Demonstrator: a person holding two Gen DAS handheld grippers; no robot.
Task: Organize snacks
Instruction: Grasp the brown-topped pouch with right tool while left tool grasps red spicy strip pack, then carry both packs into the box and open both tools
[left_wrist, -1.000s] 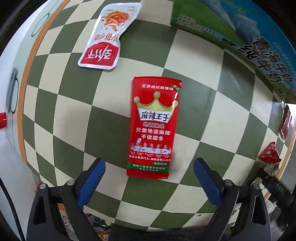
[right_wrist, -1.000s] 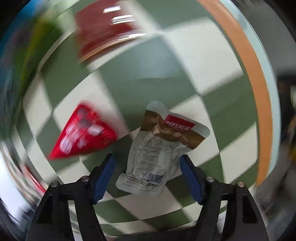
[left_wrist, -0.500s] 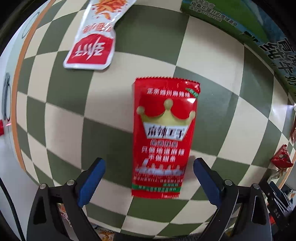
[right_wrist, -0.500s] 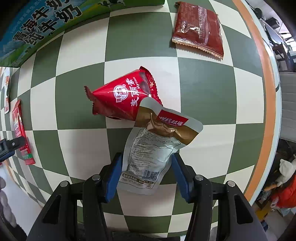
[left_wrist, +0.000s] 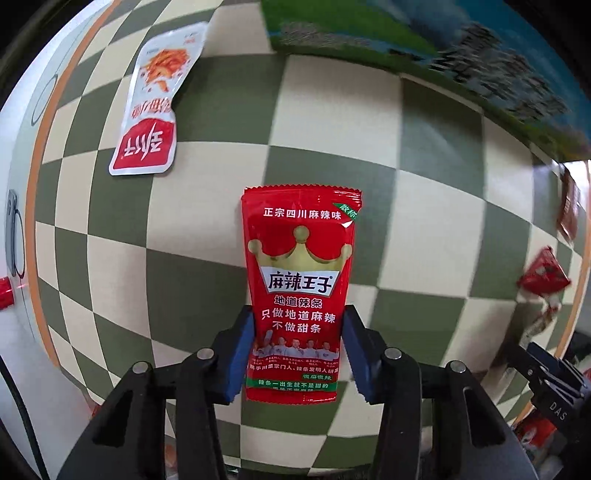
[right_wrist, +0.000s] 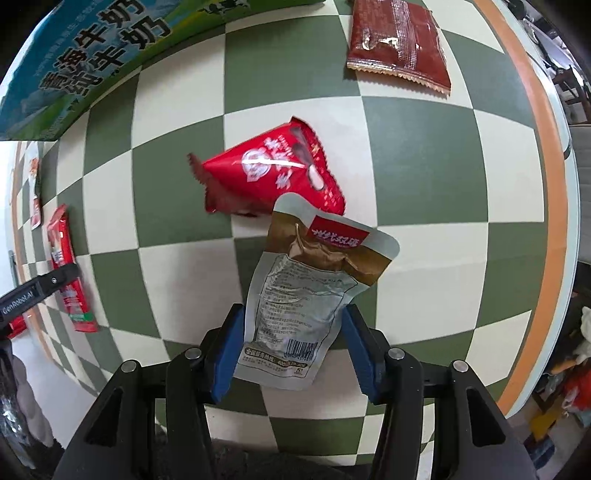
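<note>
On the left, the left hand-held gripper has just snapped closed: a second ago its blue pads stood wide on either side of the red strip pack, and now they press on both long edges of its lower half. The pack points away from the camera over the checkered counter, crown print facing up. Whether it has left the surface is hard to tell. The white-and-red pouch lies well apart at the upper left, near the counter's orange rim, untouched. The milk carton runs along the far edge.

Moving right, the right hand-held gripper is clamped at a middling width on the silver-brown pouch, pads against its two sides near the barcode end. That grip has narrowed only a little over the last second, so it looks settled. The pouch's top overlaps the red triangle pack in this view, though they may not be touching. Farther right and beyond, the dark red packet lies flat near the rim.

So what changed is the left grasp; both hands now hold one snack each. I'd judge the picking step done for this pair, and the next move is carrying them to wherever the snacks are being gathered, perhaps by the carton. Three packs would then remain loose. The edge grips on thin foil could let a pack twist or slip during a quick move.
</note>
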